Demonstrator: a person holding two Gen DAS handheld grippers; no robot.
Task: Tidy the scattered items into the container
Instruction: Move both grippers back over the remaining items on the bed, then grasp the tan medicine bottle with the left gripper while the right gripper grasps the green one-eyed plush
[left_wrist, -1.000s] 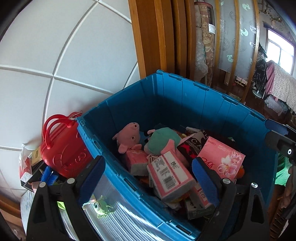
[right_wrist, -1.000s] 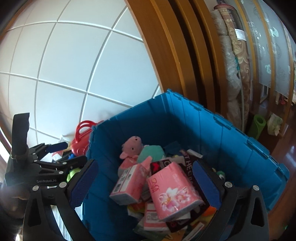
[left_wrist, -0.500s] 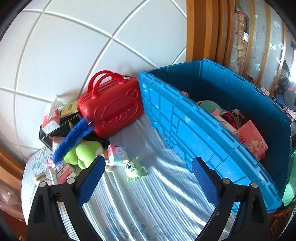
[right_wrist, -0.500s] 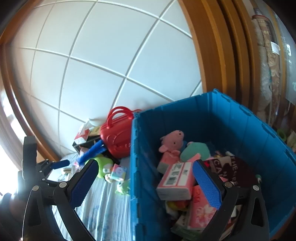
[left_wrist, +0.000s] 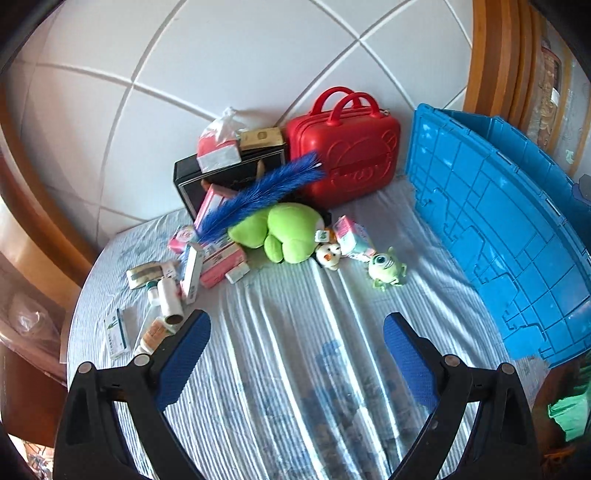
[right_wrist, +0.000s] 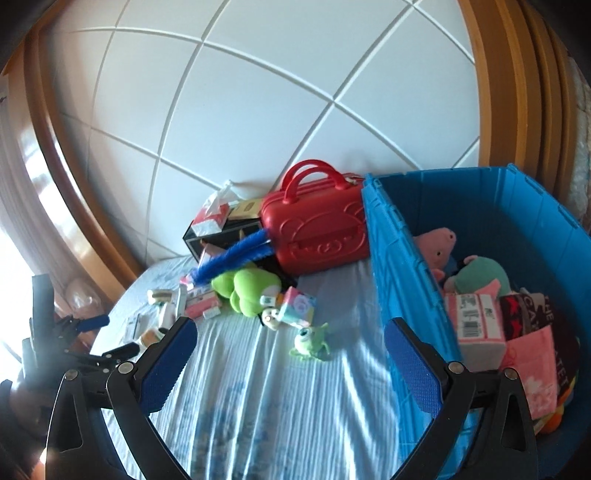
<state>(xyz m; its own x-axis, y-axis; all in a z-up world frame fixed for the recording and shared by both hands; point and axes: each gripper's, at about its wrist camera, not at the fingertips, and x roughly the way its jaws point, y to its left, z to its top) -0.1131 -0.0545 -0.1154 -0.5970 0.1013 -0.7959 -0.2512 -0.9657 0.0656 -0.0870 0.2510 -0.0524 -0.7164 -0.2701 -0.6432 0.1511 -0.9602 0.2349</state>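
A big blue crate (left_wrist: 509, 236) (right_wrist: 399, 280) stands on the right of a striped cloth. Inside it lie a pink pig plush (right_wrist: 437, 245), a teal plush and several pink packs. Scattered at the back are a red case (left_wrist: 345, 147) (right_wrist: 317, 236), a blue feather duster (left_wrist: 258, 195), a green plush (left_wrist: 288, 232) (right_wrist: 247, 290), a small one-eyed green toy (left_wrist: 386, 264) (right_wrist: 310, 339), pink boxes and small bottles (left_wrist: 168, 295). My left gripper (left_wrist: 297, 354) hovers open and empty over the cloth. My right gripper (right_wrist: 291, 362) is open too, straddling the crate's near wall.
A black box (left_wrist: 207, 177) with a red tissue pack (left_wrist: 216, 147) on top leans at the white tiled wall. Wooden frames border the wall left and right. The left gripper (right_wrist: 85, 339) shows at the lower left of the right wrist view.
Both grippers have swung left, away from above the crate toward the scattered pile. The left view now shows the crate only from outside. Both stayed open and empty.
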